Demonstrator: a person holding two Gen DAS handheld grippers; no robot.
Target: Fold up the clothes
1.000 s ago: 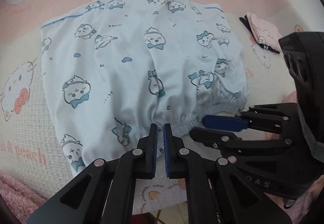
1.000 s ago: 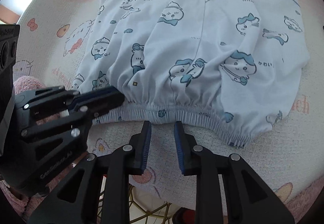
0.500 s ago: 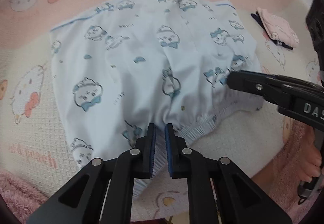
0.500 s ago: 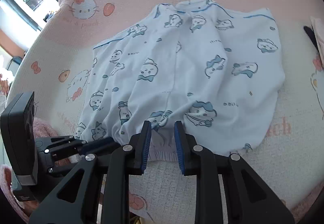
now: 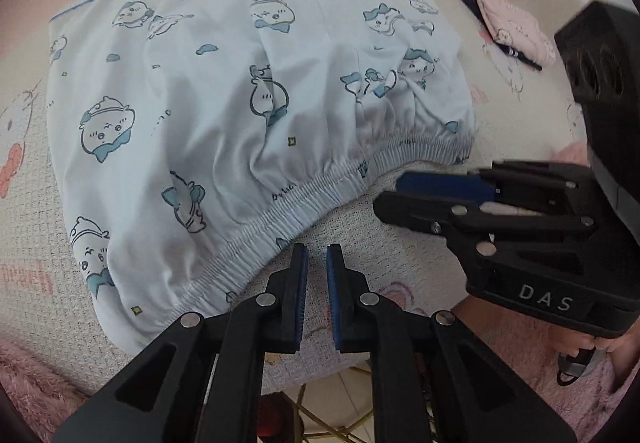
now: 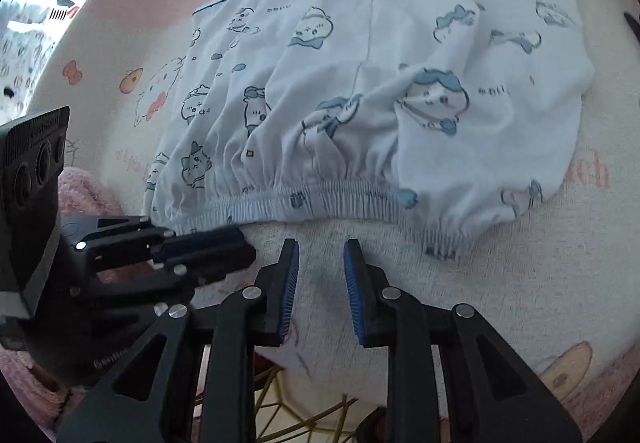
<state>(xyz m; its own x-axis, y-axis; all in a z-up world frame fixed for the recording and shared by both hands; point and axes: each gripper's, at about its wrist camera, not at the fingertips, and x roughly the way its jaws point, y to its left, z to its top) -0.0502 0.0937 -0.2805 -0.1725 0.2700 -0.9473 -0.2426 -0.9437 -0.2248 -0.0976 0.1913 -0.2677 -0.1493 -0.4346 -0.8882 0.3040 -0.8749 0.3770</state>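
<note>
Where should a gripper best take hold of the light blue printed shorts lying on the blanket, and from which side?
Grip the gathered elastic waistband of the shorts, coming in low from the near edge. It is the thickest, raised edge, it faces both grippers, and bare blanket lies in front of it.

Shorts (image 5: 248, 91) on blanket (image 5: 420, 275), both tongs before waistband (image 6: 320, 199) (apart), small garment (image 5: 516, 27) right

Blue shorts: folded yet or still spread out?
Spread out. The shorts lie flat on the mat, elastic waistband nearest both grippers, no fold visible; neither gripper grips them.
</note>
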